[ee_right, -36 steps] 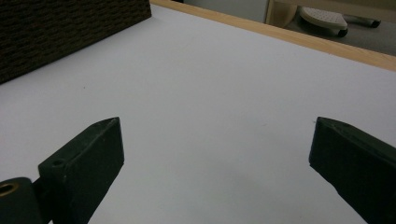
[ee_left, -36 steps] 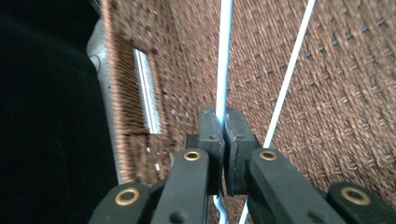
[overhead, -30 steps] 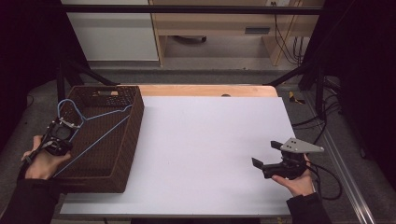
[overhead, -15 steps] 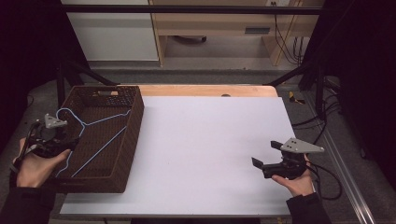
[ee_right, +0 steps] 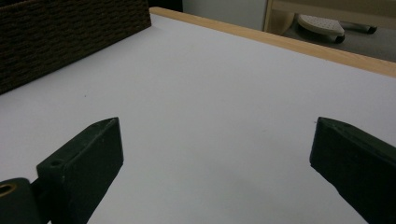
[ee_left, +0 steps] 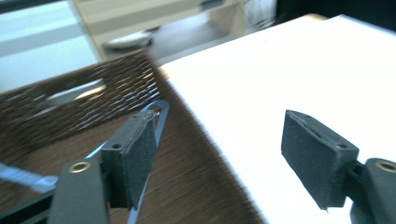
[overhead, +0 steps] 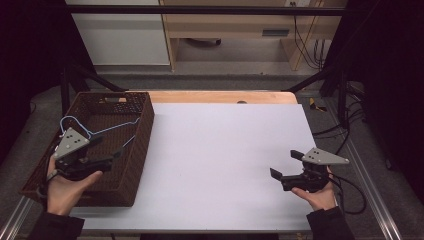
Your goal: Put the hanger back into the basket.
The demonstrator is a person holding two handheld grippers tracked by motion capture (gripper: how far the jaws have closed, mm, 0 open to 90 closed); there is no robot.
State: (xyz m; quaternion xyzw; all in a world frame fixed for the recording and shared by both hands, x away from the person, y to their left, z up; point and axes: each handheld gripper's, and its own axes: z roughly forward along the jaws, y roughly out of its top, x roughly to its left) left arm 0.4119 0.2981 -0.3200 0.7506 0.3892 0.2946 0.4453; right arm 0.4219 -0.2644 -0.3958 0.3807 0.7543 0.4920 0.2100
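Note:
A light blue wire hanger (overhead: 100, 131) lies inside the brown wicker basket (overhead: 145, 125) at the table's left. My left gripper (overhead: 107, 150) hovers over the basket's near part, pointing right. Its jaws have just been opening and stand apart with nothing between them. In the left gripper view (ee_left: 219, 140) the hanger (ee_left: 159, 116) runs behind the left jaw, over the basket (ee_left: 70, 112) floor. My right gripper (overhead: 286, 164) rests low at the table's right front, open and empty, pointing left. In the right gripper view (ee_right: 215, 140) its jaws frame bare tabletop.
The white tabletop (overhead: 225, 150) stretches between the two hands, with a wooden strip (overhead: 220, 96) along its far edge. The basket's side wall (ee_right: 70, 32) rises far off in the right gripper view. Cables (overhead: 350, 195) trail off the right side.
The left gripper has opened and let go of the hanger's hook, then moved right and up over the basket. The hanger stays in the basket. The right gripper has not moved.

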